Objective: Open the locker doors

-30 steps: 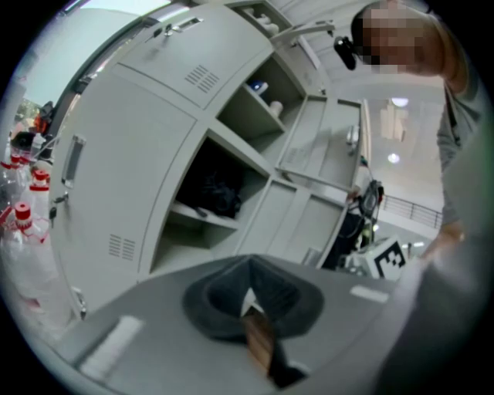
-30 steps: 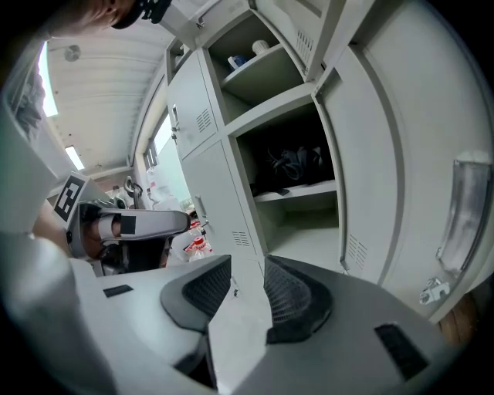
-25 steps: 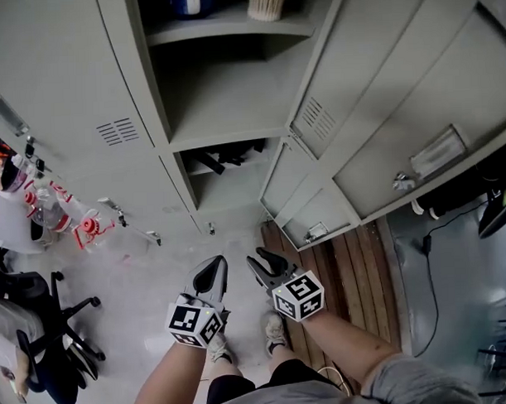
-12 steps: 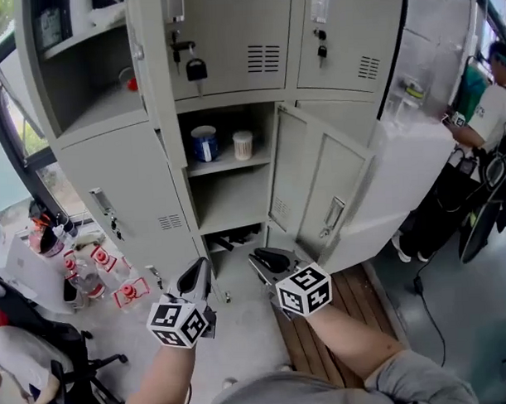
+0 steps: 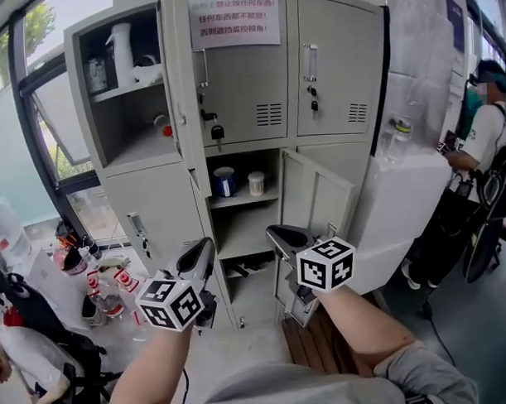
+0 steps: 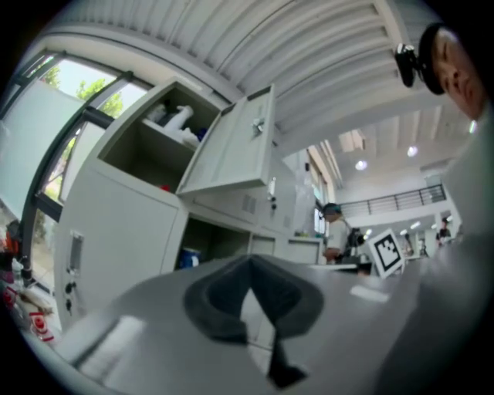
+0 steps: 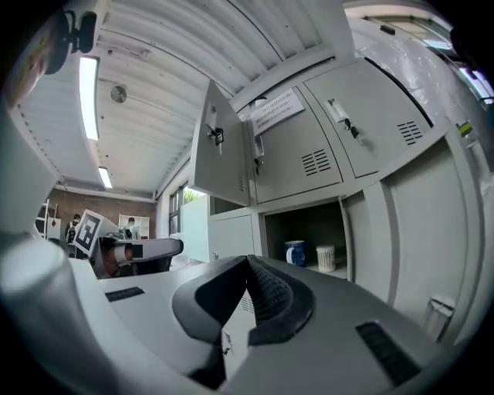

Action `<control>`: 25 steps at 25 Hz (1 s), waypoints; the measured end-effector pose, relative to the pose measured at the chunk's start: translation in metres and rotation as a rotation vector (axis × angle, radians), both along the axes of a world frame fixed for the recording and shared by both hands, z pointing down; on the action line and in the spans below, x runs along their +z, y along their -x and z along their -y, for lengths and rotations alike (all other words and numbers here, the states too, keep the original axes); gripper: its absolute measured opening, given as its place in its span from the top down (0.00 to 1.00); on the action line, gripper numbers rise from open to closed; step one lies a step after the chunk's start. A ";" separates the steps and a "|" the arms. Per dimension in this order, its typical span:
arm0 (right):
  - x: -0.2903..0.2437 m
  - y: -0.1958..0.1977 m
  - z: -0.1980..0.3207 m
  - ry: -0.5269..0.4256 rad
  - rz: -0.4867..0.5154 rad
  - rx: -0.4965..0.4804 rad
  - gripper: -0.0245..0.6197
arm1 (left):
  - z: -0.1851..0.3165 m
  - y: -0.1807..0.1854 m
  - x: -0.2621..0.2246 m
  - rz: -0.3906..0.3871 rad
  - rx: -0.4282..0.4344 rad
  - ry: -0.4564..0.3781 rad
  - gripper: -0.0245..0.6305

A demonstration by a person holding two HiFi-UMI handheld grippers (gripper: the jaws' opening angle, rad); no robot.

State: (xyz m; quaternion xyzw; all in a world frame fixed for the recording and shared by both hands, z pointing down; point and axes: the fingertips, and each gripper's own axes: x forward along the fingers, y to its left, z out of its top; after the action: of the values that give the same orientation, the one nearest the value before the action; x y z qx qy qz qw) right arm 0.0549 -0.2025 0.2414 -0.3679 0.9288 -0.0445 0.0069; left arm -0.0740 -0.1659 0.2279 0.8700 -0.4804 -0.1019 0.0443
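Tall window left, pale floor, ribbed ceiling — strip light

readable text: none in any view
notice: white sheet on the upper middle locker door; three lines of red Chinese characters, too small and soft to read
notice, right gripper view: same sheet, tilted, print only a blur
wall poster: dark sheet at upper right, no print legible
marker cube, left gripper: black-and-white square patterns, no letters or digits
marker cube, right gripper: same kind of pattern, no letters or digits
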 end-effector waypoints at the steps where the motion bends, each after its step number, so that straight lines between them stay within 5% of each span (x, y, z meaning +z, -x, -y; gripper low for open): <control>1: -0.006 -0.004 -0.001 -0.001 0.003 0.000 0.95 | -0.003 0.001 -0.004 -0.004 -0.003 -0.001 0.96; 25: -0.008 -0.011 -0.021 0.002 0.002 -0.037 0.95 | -0.030 -0.004 0.002 -0.053 -0.023 0.025 0.96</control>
State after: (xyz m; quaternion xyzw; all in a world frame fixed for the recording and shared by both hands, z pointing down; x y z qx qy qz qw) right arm 0.0662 -0.1812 0.2333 -0.3506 0.9354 -0.0460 0.0068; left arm -0.0697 -0.1354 0.2296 0.8608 -0.4903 -0.1192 0.0667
